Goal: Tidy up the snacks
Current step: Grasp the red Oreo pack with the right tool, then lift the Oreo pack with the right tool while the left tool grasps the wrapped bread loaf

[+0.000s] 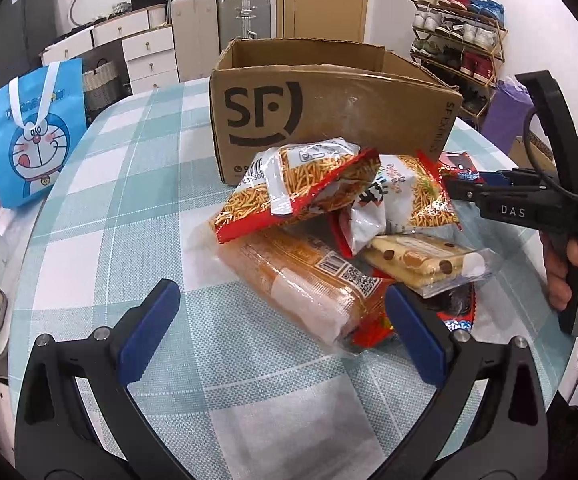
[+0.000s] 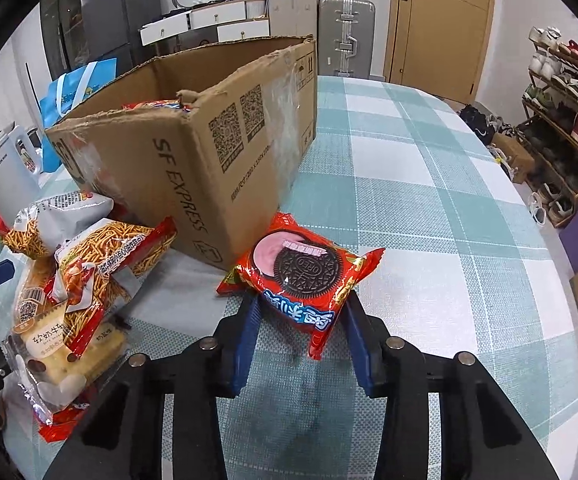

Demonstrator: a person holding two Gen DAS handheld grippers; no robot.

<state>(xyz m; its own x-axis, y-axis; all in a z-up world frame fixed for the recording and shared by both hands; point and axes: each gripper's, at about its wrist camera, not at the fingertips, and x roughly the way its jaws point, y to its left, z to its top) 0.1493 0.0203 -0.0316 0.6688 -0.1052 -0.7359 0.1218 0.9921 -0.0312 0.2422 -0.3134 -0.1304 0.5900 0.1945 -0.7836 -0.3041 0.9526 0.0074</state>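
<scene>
- Right wrist view showed the right gripper [image 2: 301,320] clamped on the Oreo pack [image 2: 303,280] beside the cardboard box [image 2: 209,152]; the glossy wrapper might slip during lifting.
- Left gripper [image 1: 281,320] gaped wide by the snack pile [image 1: 329,232].
- Inside the box, one red packet [image 2: 157,105] peeked out.

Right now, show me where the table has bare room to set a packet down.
Bare cloth lies right of the cardboard box, past the Oreo packet in the right gripper; also left of the box, toward the blue bag. Crowded: the snack pile in front of the box, by the left gripper.
</scene>
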